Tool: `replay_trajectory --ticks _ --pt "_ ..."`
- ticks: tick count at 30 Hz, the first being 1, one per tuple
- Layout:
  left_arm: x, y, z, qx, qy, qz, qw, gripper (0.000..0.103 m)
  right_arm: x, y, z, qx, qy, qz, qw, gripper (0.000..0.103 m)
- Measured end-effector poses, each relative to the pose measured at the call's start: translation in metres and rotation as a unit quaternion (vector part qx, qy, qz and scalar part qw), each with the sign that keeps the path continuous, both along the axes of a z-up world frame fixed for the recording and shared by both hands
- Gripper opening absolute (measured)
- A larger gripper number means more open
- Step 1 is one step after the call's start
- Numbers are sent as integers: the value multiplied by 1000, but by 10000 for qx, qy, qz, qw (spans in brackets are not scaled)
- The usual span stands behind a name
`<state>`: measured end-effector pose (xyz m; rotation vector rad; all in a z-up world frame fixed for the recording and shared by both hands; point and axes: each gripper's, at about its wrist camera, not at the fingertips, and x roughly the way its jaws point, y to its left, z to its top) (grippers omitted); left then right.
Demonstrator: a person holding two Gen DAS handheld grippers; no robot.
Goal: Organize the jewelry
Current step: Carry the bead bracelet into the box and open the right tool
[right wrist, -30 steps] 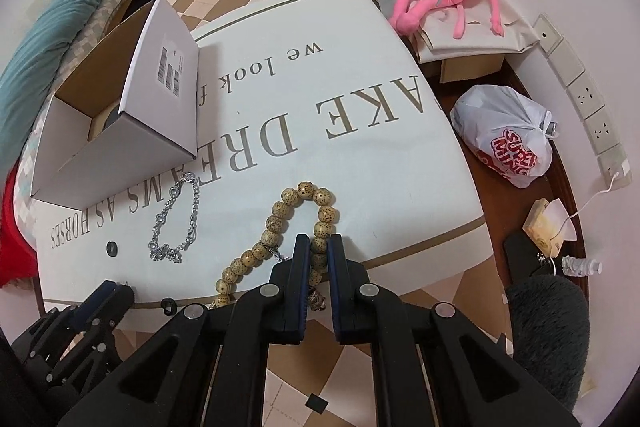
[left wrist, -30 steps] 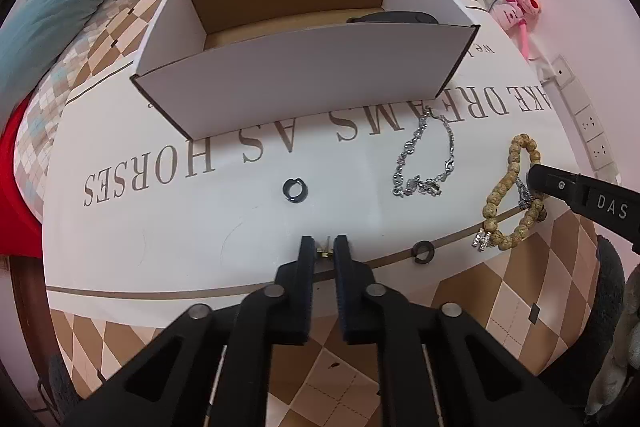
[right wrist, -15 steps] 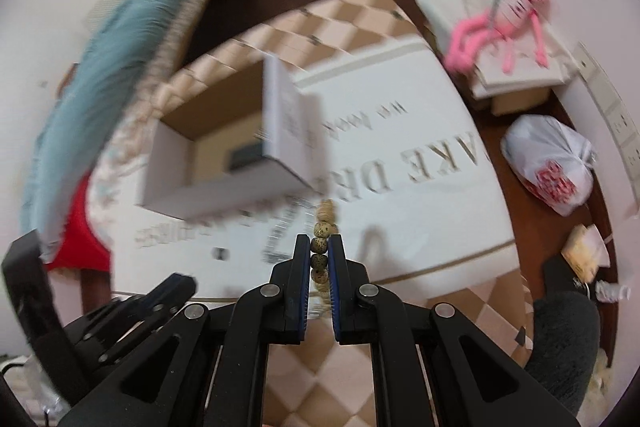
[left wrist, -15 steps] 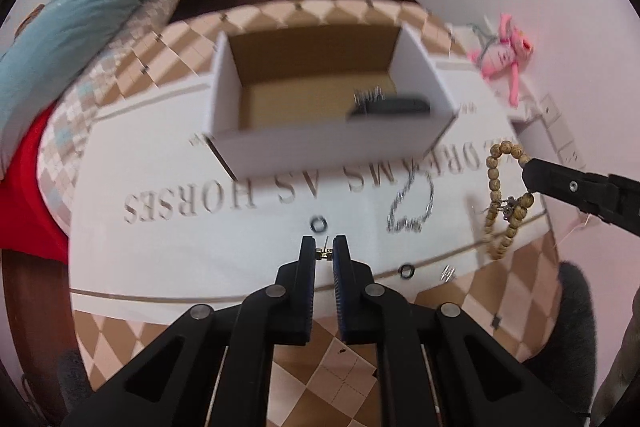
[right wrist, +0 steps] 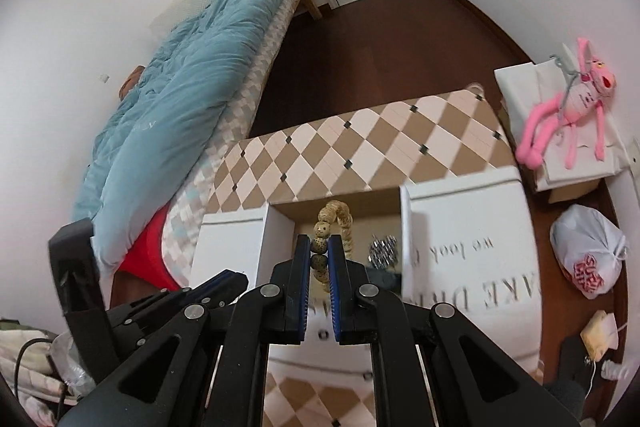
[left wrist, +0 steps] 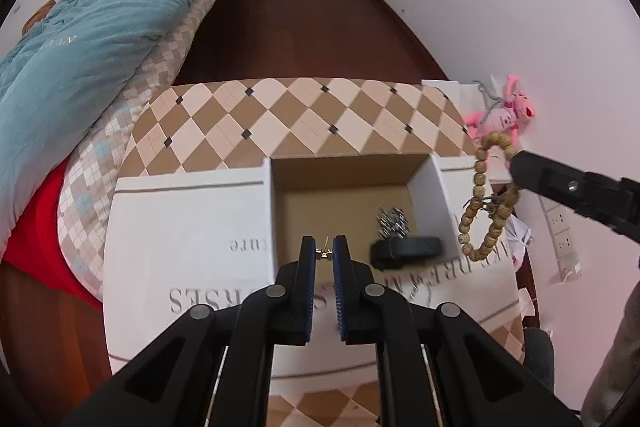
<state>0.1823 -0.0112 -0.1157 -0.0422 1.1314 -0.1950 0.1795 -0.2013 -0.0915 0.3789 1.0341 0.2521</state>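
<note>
Two tools hang over the open box point(left wrist: 344, 183) at centre frame. Left tool point(left wrist: 323, 254) pinches a small gold earring point(left wrist: 323, 254); right tool point(right wrist: 319, 254) clamps the hanging wooden bead bracelet point(right wrist: 320, 245).

The bead bracelet point(right wrist: 334, 227) has been lifted off the table; both grippers have been raised above the box point(left wrist: 438, 183).

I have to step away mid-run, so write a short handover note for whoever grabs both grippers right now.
Left gripper: shut on a small gold earring, over the cardboard box.
Right gripper: shut on the wooden bead bracelet, which hangs over the box.
In the box already: a silver chain and a dark item.
Left: drop both pieces in. Whether anything remains on the table, I cannot tell.
</note>
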Motion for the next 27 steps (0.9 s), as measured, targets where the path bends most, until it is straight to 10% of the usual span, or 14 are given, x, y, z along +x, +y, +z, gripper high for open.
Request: replay_trajectory --ticks 11,15,18,21,24,27 --pt "50 13 -25 -91 622 342 9974 14 81 20 -86 118 1263 171 9918 11" --pt "53 17 -19 -74 447 437 9980 70 72 11 -91 -428 1117 86 9928 46" --pt "54 23 -16 3 381 521 9979 76 62 3 -87 -740 988 -4 9923 48" --pt "53 28 -17 301 310 622 9971 102 56 -3 -84 -1056 951 -88 9898 66" --pt "48 30 -20 570 178 684 9959 102 49 0 -87 -1666 953 -56 9814 95" --pt "42 32 -24 700 112 733 9948 102 45 10 -89 -2036 909 78 9748 98"
